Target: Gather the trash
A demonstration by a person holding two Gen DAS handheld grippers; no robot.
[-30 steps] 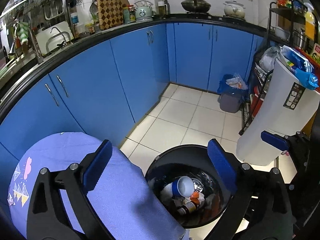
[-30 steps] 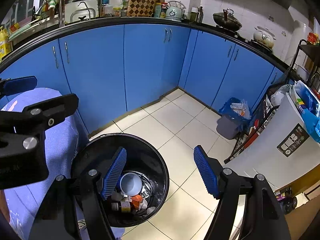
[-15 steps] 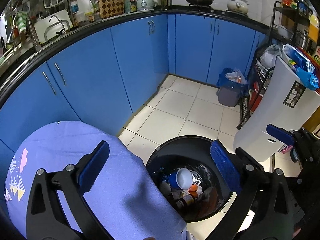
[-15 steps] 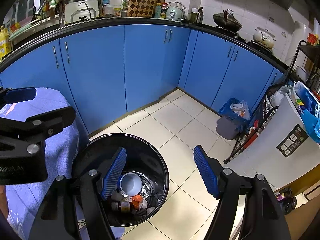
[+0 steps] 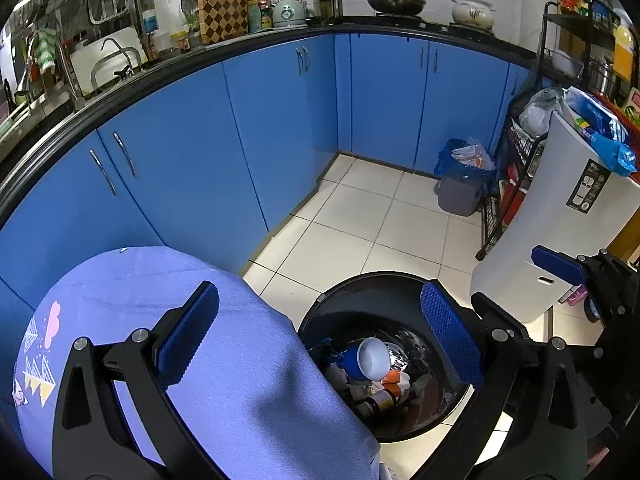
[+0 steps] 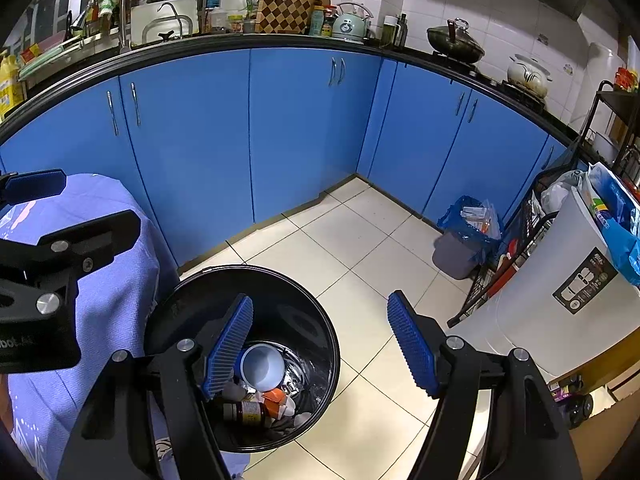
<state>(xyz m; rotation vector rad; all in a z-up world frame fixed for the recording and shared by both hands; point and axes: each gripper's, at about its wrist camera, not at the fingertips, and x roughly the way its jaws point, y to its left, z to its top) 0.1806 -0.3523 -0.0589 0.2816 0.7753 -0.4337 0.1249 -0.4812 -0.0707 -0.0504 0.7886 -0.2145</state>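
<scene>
Left wrist view: my left gripper (image 5: 320,338) hung released, nothing between the pads; the jaws had just been opening to their widest. Black trash bin (image 5: 452,412) sat at 5 o'clock on the tile floor, already holding a blue-and-white cup (image 5: 370,358), a brown bottle (image 5: 380,400) and an orange scrap (image 5: 390,378). Purple-clothed table (image 5: 208,360) at 7 o'clock touched or overlapped the bin rim; no trash visible on its cloth. Judged: most collecting was done, maybe all of it; I couldn't see anything left to grab.

Right wrist view: right gripper (image 6: 320,344) was parted, empty, left pad over the bin (image 6: 316,392) at 6 o'clock. Same cup (image 6: 262,366) lay inside. The left gripper's body (image 6: 48,280) showed at 9 o'clock over the table.

Around: blue cabinets (image 6: 304,128) at 12, small grey bin with blue liner (image 6: 460,252) at 3, white appliance (image 6: 560,320) at 4, wire rack (image 6: 500,264) beside it. The table edge crowded the bin's near side; otherwise the floor gave free reach.
</scene>
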